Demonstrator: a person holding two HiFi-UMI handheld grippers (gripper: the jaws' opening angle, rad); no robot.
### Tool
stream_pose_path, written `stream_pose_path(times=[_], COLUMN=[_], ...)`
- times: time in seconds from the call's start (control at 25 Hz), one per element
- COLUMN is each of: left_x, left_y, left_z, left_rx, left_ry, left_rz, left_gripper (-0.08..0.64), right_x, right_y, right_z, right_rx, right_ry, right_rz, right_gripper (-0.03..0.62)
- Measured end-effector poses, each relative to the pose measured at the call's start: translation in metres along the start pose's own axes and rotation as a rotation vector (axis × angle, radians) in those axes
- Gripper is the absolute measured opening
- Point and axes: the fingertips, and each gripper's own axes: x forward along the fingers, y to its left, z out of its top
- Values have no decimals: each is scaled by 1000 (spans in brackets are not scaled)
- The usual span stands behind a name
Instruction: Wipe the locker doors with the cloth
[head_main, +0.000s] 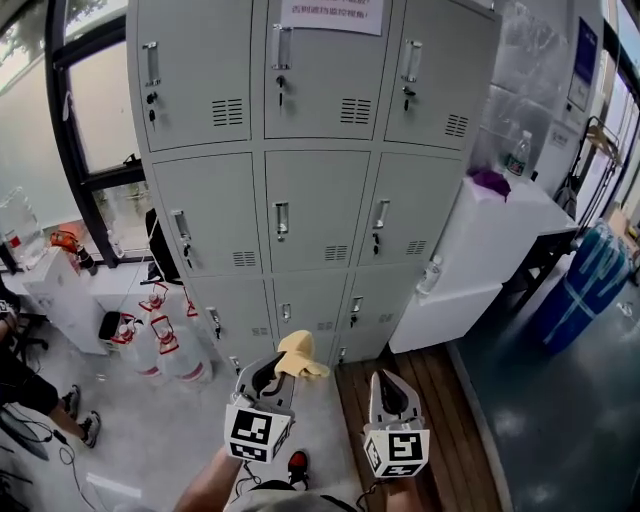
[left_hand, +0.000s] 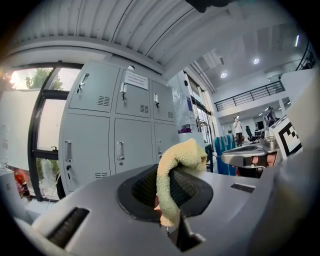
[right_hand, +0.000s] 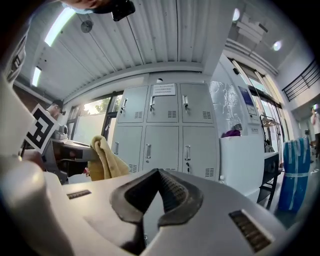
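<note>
Cloth (left_hand: 182, 155) between jaws of left gripper (head_main: 272, 372)

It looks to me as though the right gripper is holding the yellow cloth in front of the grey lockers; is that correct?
Not quite: the left gripper holds the yellow cloth in front of the grey lockers, as the left gripper view shows. The right gripper is empty.

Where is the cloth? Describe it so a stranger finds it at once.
Start at the grey lockers straight ahead, then drop to the two tongs held out below them. The cloth is the crumpled yellow rag pinched in the left tongs; the right tongs hold nothing.
</note>
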Motion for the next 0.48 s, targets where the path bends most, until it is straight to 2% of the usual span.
stream_pose_path(times=[0.48], left_x=[91], left_y=[57], left_z=[13], left_rx=[-8], left_ry=[-15], left_rz=[-10], left_gripper=[48], right_x=[111], right_y=[-29], right_z=[13], right_rx=[27], right_ry=[-19], right_rz=[-26], right_gripper=[15])
